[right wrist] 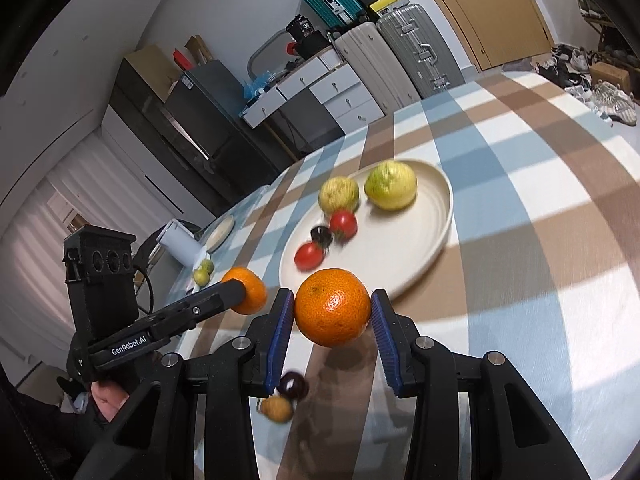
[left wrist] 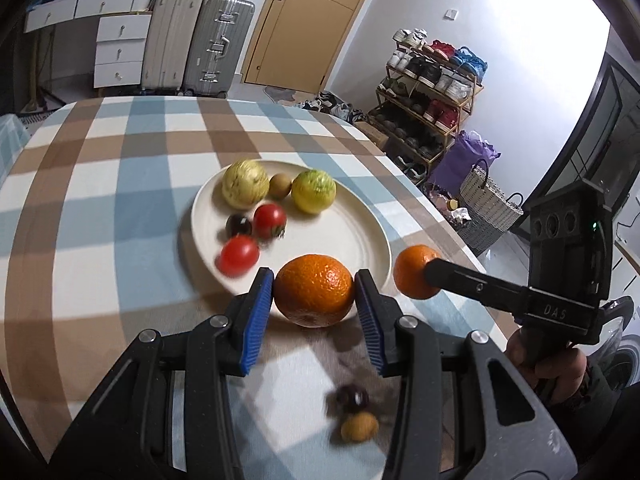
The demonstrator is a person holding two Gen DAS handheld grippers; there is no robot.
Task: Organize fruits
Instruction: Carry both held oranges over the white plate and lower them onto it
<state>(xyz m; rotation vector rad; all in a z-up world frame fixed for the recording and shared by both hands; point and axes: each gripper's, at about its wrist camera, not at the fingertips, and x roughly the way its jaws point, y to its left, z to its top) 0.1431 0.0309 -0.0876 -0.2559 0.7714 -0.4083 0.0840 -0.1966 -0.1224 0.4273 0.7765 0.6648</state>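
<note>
While both grippers' jaws are clamping an orange each, left gripper (left wrist: 314,295) and right gripper (right wrist: 332,306) are risking a collision over the crowded plate (left wrist: 360,240).

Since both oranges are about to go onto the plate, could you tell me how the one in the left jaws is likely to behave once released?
The orange is round, so it may roll. The plate's raised rim should probably stop it. Its firm-looking, dimpled peel likely tolerates the squeeze.
</note>
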